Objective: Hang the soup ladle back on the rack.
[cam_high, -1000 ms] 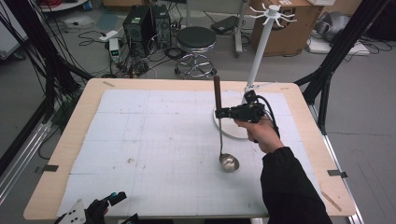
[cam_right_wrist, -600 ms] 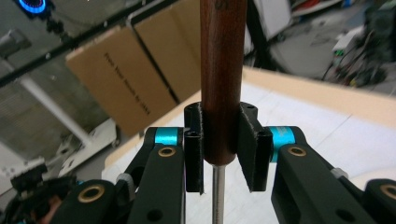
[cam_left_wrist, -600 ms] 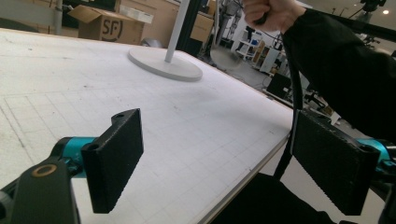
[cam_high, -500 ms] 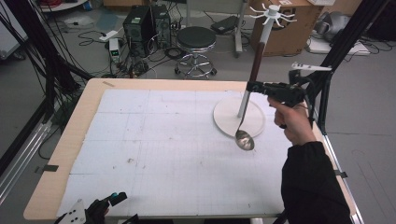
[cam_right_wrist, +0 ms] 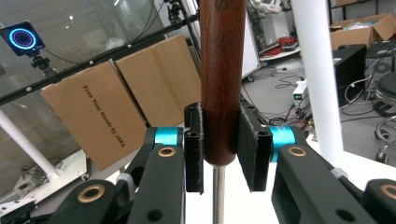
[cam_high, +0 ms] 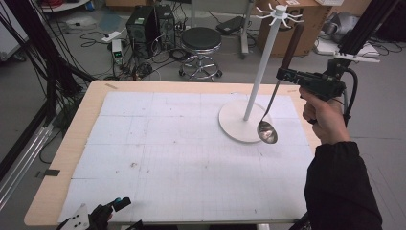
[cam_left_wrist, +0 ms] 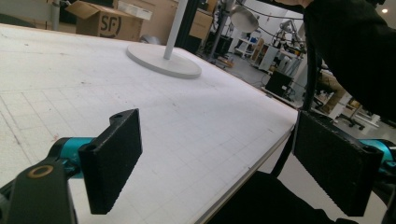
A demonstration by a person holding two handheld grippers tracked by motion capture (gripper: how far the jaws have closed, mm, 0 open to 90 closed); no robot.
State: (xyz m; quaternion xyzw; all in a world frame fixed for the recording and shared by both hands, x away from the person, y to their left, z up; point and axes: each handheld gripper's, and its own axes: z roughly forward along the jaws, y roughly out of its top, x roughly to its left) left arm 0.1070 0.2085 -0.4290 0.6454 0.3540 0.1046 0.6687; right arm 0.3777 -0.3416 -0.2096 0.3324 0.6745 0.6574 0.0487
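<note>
A ladle with a dark wooden handle [cam_high: 292,45] and a metal bowl [cam_high: 267,132] hangs upright over the right side of the table. My right gripper [cam_high: 283,74] is shut on the lower end of that handle [cam_right_wrist: 222,70], and the thin metal stem drops below the jaws. Just left of the ladle stands a white rack [cam_high: 261,67] with a round base [cam_high: 234,122] and a ring of hooks [cam_high: 277,12] on top; its pole [cam_right_wrist: 315,70] is to the right in the right gripper view. My left gripper [cam_high: 115,203] rests at the table's near left edge, open [cam_left_wrist: 219,140], with nothing between its jaws.
A white gridded mat [cam_high: 182,153] covers the wooden table [cam_high: 91,103]. Beyond the far edge are a black stool [cam_high: 201,40], a computer tower [cam_high: 143,24] and a cardboard box [cam_high: 313,26]. A dark-sleeved arm [cam_high: 340,182] comes in at the near right corner.
The right gripper has carried the ladle up and to the right, from the middle of the mat to beside the rack's pole. The left gripper has stayed put.
</note>
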